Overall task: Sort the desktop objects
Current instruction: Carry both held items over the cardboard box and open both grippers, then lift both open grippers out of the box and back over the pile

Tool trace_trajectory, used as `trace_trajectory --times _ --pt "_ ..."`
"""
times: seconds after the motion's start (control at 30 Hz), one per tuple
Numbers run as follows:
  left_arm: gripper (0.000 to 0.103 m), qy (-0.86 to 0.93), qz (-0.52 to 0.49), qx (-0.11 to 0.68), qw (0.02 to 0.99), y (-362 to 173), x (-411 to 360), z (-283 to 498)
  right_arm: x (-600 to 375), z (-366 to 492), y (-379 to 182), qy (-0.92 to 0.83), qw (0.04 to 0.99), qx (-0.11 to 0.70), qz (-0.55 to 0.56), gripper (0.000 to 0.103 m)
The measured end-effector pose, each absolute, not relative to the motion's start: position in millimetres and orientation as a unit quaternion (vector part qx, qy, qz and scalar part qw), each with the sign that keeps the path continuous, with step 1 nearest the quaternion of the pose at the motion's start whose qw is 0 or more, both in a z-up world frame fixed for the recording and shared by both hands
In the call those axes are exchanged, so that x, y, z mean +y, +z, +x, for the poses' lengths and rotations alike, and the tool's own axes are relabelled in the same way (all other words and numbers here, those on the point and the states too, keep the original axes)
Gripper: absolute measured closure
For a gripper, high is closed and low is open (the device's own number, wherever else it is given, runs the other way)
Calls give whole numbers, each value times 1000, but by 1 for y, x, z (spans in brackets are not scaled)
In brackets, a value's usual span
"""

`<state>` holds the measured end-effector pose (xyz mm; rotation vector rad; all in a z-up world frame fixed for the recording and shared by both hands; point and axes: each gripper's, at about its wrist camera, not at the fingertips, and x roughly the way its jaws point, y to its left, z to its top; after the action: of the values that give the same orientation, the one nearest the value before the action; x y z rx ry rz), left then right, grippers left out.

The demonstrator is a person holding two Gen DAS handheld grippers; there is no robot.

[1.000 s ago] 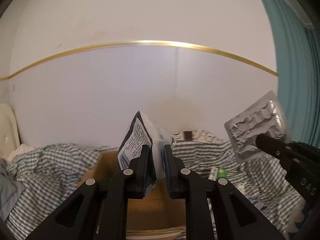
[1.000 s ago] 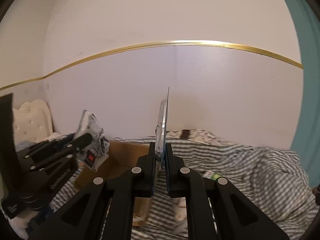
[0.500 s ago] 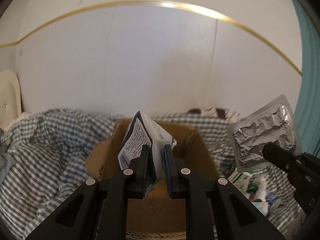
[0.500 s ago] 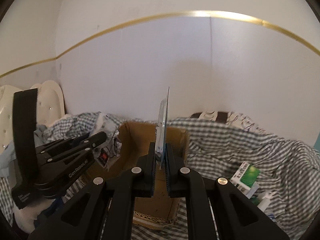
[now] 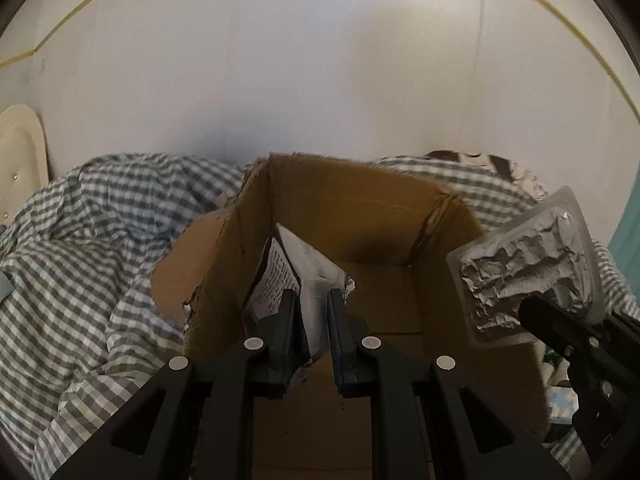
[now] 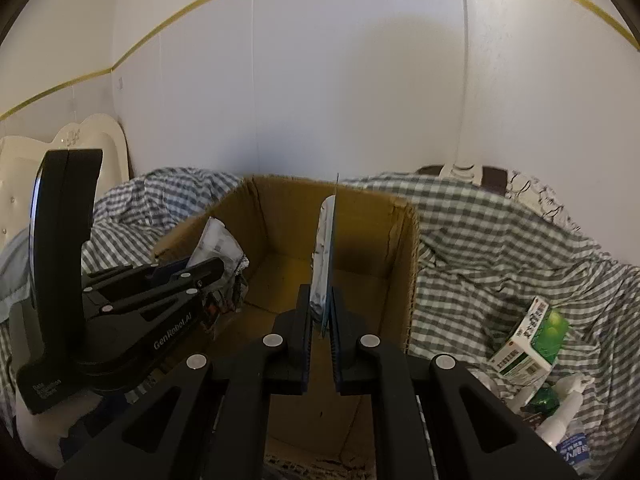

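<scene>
My left gripper is shut on a crumpled white printed packet, held over the open brown cardboard box. My right gripper is shut on a silver foil blister pack, seen edge-on and upright above the same box. From the left wrist view the blister pack shows its crinkled foil face at the right, over the box's right wall. In the right wrist view the left gripper sits at the box's left wall with the packet in it.
The box rests on a grey-and-white checked cloth against a white wall. To the right lie a green-and-white carton, a white spray bottle and other small items. A cream headboard stands at the left.
Both grippers have dropped and moved forward toward the box while tilting down. The box now fills the middle of both views, and each gripper keeps its item.
</scene>
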<state>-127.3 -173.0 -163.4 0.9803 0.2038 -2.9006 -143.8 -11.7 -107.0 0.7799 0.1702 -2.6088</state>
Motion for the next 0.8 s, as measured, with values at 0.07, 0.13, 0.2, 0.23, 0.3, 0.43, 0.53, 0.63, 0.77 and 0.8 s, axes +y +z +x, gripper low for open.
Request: trace_trajectory --times 0.07,0.13,0.2,0.23,0.3,0.43,0.53,0.63,0.77,0.8 --pt "86 -941 327 71 44 -167 -175 -132 -10 -150 -112 -935 206 59 284 96" --pt "84 -940 332 65 49 -167 -171 -133 -8 -153 -116 -935 202 58 286 96" --pt "77 -941 329 58 55 -164 -168 -133 -5 -155 -118 -938 191 61 284 91" --pt "70 -942 326 57 57 -162 -167 -131 -4 -153 -116 -939 187 62 280 86" --pt "58 -944 319 57 58 -156 -165 -128 1 -152 -114 -941 192 55 274 65" --pt "50 -949 304 56 61 -142 -161 -121 13 -146 -104 -946 188 40 262 64" --pt "46 -952 294 54 63 -129 -156 -115 23 -138 -92 -951 179 32 249 62" --pt "37 -958 277 48 64 -115 -149 -106 34 -130 -79 -958 170 21 232 52" --pt "18 -967 241 49 63 -92 -138 -88 53 -114 -58 -965 159 9 209 48" --pt "17 -969 234 49 61 -88 -135 -84 58 -111 -53 -966 156 7 205 45"
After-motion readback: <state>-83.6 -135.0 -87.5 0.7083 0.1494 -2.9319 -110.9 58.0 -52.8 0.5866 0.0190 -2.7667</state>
